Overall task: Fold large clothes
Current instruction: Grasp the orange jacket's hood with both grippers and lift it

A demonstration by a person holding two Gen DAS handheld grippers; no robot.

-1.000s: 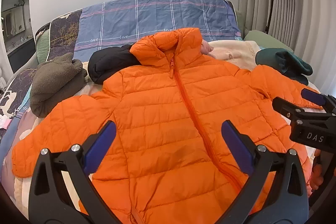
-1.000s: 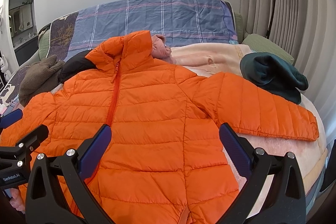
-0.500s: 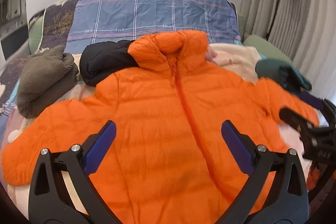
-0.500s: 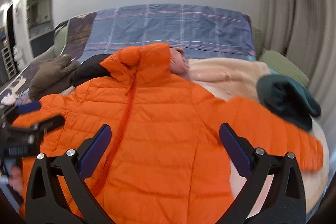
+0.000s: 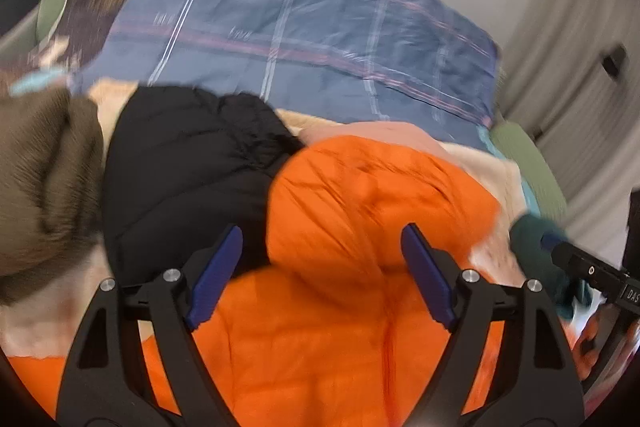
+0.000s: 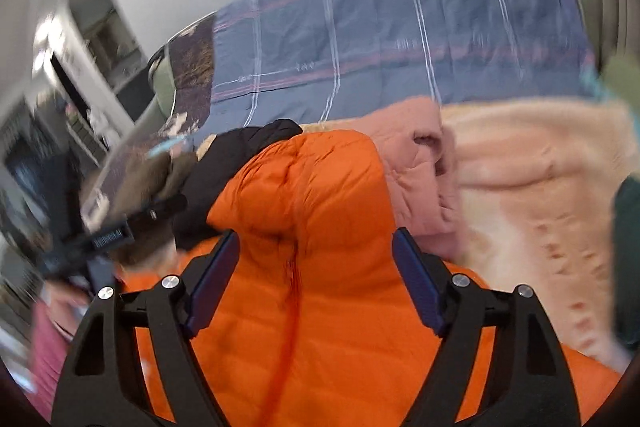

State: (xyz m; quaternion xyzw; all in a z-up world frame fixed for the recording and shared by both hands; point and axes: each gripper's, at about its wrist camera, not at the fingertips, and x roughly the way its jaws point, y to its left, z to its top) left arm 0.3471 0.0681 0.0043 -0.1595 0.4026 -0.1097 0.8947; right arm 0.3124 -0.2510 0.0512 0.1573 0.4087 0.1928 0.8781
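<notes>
Orange jacket (image 5: 360,307): one (both views blurred); grippers: two.

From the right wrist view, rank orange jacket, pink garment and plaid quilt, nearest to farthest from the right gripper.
1. Orange jacket: its collar lies between the right gripper's open fingers.
2. Pink garment: just beyond, to the right.
3. Plaid quilt: farthest, across the back.

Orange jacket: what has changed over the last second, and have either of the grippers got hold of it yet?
Both grippers have swept forward up the orange jacket to its collar. The left gripper and right gripper have just been closing a little, each straddling the collar, but neither pinches it yet. The jacket, black jacket and plaid bedding lie as before.
</notes>
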